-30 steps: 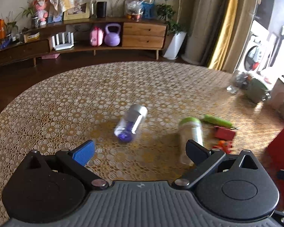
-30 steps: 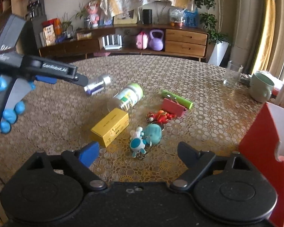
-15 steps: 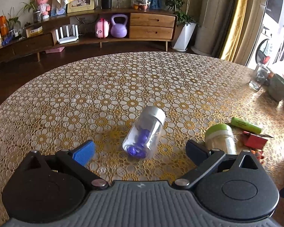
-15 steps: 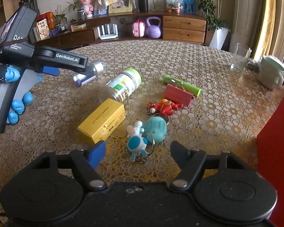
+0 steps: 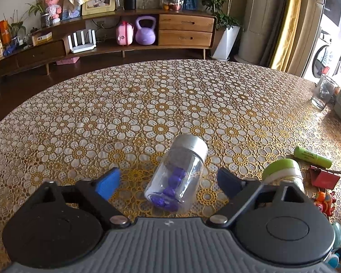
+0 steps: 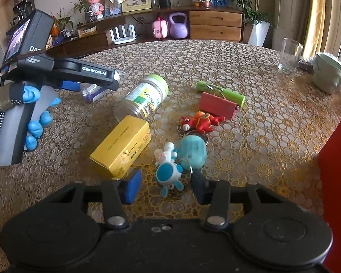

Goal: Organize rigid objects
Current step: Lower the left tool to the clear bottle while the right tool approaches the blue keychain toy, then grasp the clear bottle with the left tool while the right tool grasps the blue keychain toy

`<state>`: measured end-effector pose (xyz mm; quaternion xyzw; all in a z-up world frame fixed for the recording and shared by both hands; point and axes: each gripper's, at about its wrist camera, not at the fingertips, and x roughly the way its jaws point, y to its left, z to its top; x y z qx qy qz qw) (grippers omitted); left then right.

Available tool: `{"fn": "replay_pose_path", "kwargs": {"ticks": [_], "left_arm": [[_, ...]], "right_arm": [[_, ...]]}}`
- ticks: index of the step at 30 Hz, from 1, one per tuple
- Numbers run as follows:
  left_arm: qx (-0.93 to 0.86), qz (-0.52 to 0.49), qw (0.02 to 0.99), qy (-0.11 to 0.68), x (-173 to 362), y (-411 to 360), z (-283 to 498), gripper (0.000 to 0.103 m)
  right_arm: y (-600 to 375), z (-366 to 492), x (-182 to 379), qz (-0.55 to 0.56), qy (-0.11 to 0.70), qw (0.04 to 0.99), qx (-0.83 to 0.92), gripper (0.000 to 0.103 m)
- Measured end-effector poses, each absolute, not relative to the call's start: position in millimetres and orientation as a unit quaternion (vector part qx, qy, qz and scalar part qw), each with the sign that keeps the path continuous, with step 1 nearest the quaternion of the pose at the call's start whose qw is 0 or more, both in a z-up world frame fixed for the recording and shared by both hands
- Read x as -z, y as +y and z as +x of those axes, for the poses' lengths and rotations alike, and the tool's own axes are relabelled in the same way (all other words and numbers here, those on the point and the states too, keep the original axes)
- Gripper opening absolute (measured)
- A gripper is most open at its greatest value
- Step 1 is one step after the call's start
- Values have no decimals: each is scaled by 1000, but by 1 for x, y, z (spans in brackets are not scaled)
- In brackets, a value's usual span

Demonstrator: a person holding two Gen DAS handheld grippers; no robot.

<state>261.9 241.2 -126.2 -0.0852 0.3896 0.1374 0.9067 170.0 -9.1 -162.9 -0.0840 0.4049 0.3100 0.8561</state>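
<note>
A clear jar with a silver cap and purple pieces inside (image 5: 178, 176) lies on its side on the table, between the open fingers of my left gripper (image 5: 168, 183); touch is not visible. From the right wrist view the left gripper (image 6: 95, 84) hovers over that jar (image 6: 94, 92). My right gripper (image 6: 164, 187) is open and empty, its tips either side of a blue-and-white toy keychain (image 6: 169, 170). A green-capped jar (image 6: 143, 99), a yellow box (image 6: 121, 146), a green tube (image 6: 220, 92) and a red block (image 6: 217, 105) lie nearby.
A red toy keychain (image 6: 201, 121) and a teal plush keychain (image 6: 192, 151) lie mid-table. A drinking glass (image 6: 288, 55) and a pale green mug (image 6: 328, 74) stand at the far right. A red box wall (image 6: 338, 182) rises at the right edge.
My left gripper has moved forward, and the clear jar now lies between its fingers. My right gripper has come closer over the blue-and-white keychain and its fingers have narrowed a little.
</note>
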Motion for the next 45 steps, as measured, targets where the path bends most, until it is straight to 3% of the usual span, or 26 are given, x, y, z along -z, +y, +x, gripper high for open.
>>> {"fn": "replay_pose_path", "kwargs": {"ticks": [4, 12, 20, 25, 45], "left_arm": [[-138, -80, 906, 393, 130, 239, 266, 69], [-143, -79, 906, 390, 131, 234, 265, 53], [-145, -66, 907, 390, 129, 225, 260, 49], [-137, -66, 905, 397, 123, 220, 253, 40], [-103, -60, 910, 396, 75, 195, 192, 40]], "right_arm": [[-8, 170, 163, -86, 404, 857, -309, 40], [-9, 170, 163, -87, 404, 861, -297, 26], [-11, 164, 160, -80, 402, 862, -299, 22], [-16, 158, 153, -74, 396, 863, -304, 22], [-77, 112, 89, -44, 355, 879, -317, 22]]}}
